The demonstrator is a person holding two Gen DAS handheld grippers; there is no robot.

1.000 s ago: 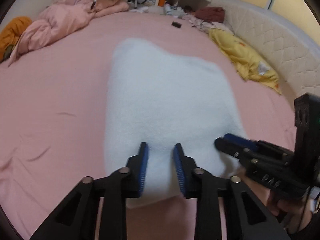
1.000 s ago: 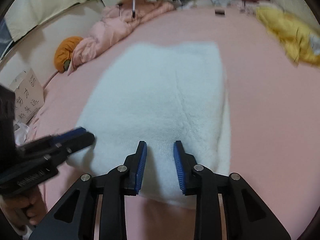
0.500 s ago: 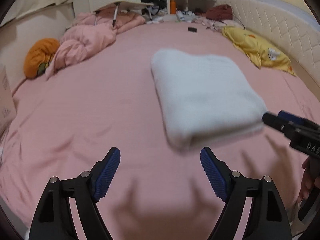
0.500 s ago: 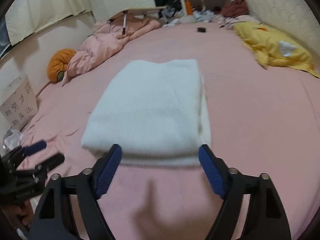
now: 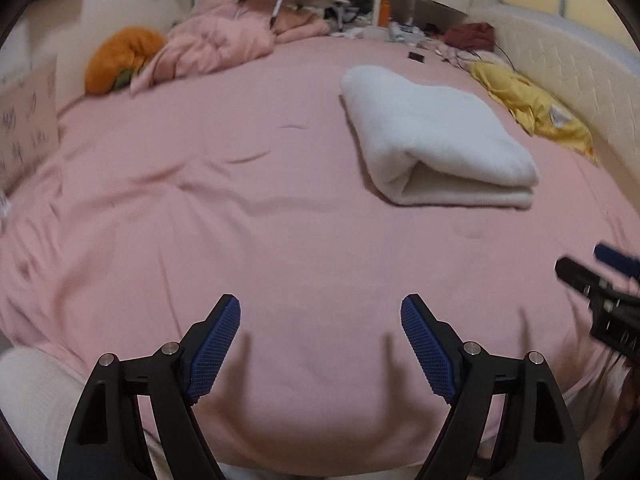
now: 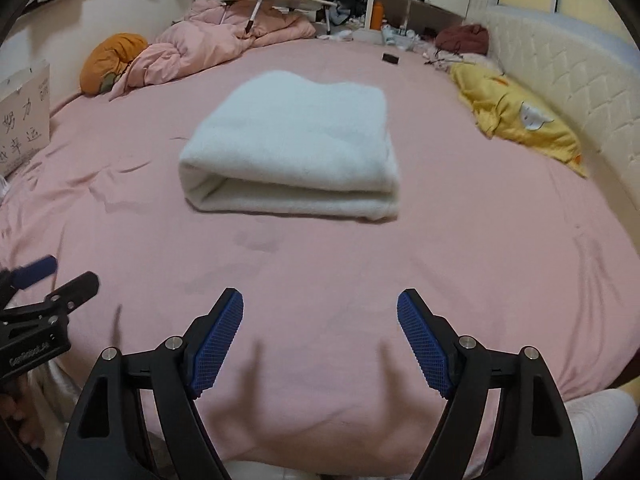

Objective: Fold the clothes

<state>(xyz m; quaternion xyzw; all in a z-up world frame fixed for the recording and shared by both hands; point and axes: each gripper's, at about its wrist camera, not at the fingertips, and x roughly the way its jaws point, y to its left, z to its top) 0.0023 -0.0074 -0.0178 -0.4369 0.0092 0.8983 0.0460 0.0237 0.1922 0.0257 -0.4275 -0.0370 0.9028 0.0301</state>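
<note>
Both grippers, left (image 5: 321,344) and right (image 6: 320,340), gape wide, apparently touching nothing.

The left gripper (image 5: 321,344) hovered with its blue-padded fingers (image 5: 214,350) spread wide, holding nothing. The right gripper (image 6: 320,340) was likewise spread wide and empty. Both pointed forward, side by side, the left one's tips parted in the right wrist view.

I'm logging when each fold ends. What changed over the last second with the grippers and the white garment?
Both grippers let go: the left gripper and right gripper opened from nearly shut over the white folded garment and pulled back toward the near edge of the bed. The garment stayed folded on the sheet; the yellow cloth did not move.
</note>
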